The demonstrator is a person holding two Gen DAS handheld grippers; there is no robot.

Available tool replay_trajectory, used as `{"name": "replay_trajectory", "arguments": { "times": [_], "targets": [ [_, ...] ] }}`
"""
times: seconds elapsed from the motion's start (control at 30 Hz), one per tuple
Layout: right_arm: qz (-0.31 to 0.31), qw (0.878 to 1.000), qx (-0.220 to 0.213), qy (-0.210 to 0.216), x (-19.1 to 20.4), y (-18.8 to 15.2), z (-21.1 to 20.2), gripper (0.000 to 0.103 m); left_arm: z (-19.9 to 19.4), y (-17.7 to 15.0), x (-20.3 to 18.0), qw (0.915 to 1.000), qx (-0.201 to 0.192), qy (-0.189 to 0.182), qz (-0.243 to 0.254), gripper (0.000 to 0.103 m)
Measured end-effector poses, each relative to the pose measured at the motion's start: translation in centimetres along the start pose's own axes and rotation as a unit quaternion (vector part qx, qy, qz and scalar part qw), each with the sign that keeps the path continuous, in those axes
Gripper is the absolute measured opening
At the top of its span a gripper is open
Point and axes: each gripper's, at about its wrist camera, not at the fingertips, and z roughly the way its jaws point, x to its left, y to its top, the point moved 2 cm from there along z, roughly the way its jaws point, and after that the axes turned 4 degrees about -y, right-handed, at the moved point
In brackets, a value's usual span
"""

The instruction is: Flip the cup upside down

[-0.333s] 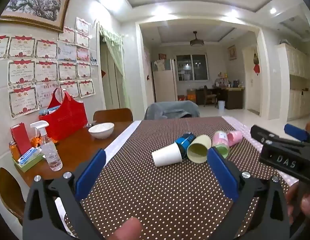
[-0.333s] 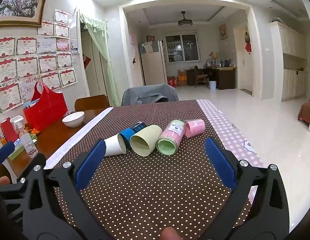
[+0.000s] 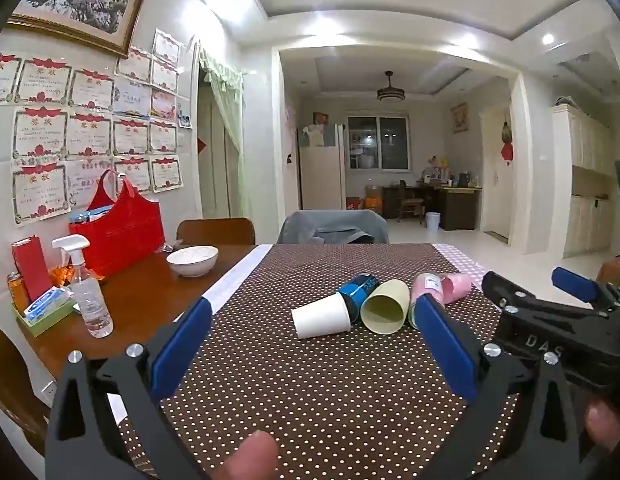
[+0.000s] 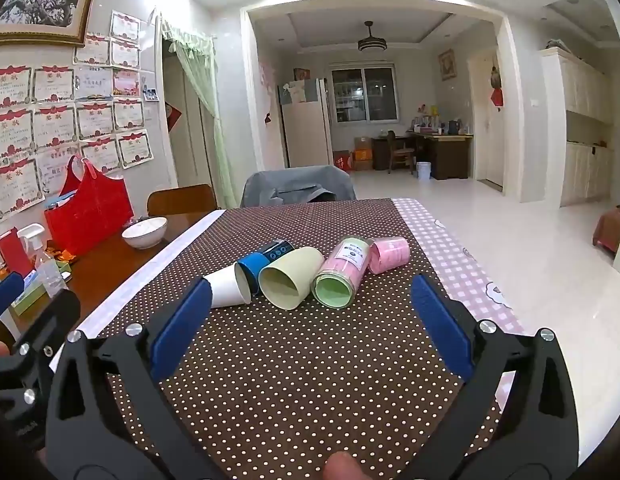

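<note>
Several cups lie on their sides in a row on the brown dotted tablecloth (image 4: 310, 360): a white paper cup (image 3: 321, 316) (image 4: 226, 289), a blue cup (image 3: 360, 287) (image 4: 262, 258), a pale yellow cup (image 3: 385, 306) (image 4: 291, 277), a pink cup with a green inside (image 4: 342, 270) and a small pink cup (image 4: 389, 254) (image 3: 456, 286). My left gripper (image 3: 312, 334) is open and empty, short of the white cup. My right gripper (image 4: 310, 320) is open and empty, short of the yellow and green-lined cups; it also shows in the left wrist view (image 3: 550, 320).
On the bare wooden part of the table to the left stand a white bowl (image 3: 192, 260), a spray bottle (image 3: 88, 296), a red bag (image 3: 118, 226) and small boxes (image 3: 42, 308). Chairs stand at the far edge. A pink checked cloth (image 4: 462, 272) runs along the table's right edge.
Both grippers have risen and tilted slightly, so the cups sit a little lower in both views. The cups have not moved.
</note>
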Motion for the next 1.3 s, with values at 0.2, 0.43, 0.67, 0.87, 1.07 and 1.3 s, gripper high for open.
{"name": "replay_trajectory", "arguments": {
  "times": [0.2, 0.43, 0.67, 0.87, 1.07, 1.3],
  "targets": [
    [0.001, 1.0, -0.006, -0.006, -0.4, 0.2, -0.3, 0.097, 0.9, 0.0, 0.5, 0.9997, 0.024, -0.01, -0.007, 0.099],
    [0.004, 1.0, -0.011, -0.01, -0.8, 0.5, -0.8, 0.097, 1.0, 0.2, -0.1, 0.9997, 0.021, -0.007, 0.002, 0.099],
    [0.007, 1.0, -0.012, -0.01, -1.1, 0.9, -0.8, 0.097, 1.6, 0.4, -0.7, 0.9997, 0.023, -0.009, 0.009, 0.099],
    [0.007, 1.0, -0.016, -0.01, -1.4, 1.4, -0.7, 0.097, 2.3, 0.6, -1.0, 0.9996, 0.026, -0.01, 0.009, 0.099],
    [0.006, 1.0, -0.018, -0.01, -1.6, 1.4, -0.6, 0.097, 2.7, 0.7, -1.0, 0.9995, 0.027, -0.011, 0.008, 0.099],
    [-0.003, 1.0, -0.018, -0.011, -1.5, 2.1, -0.1, 0.097, 3.3, 1.0, -0.8, 0.9995, 0.03, -0.01, 0.004, 0.099]
  ]
}}
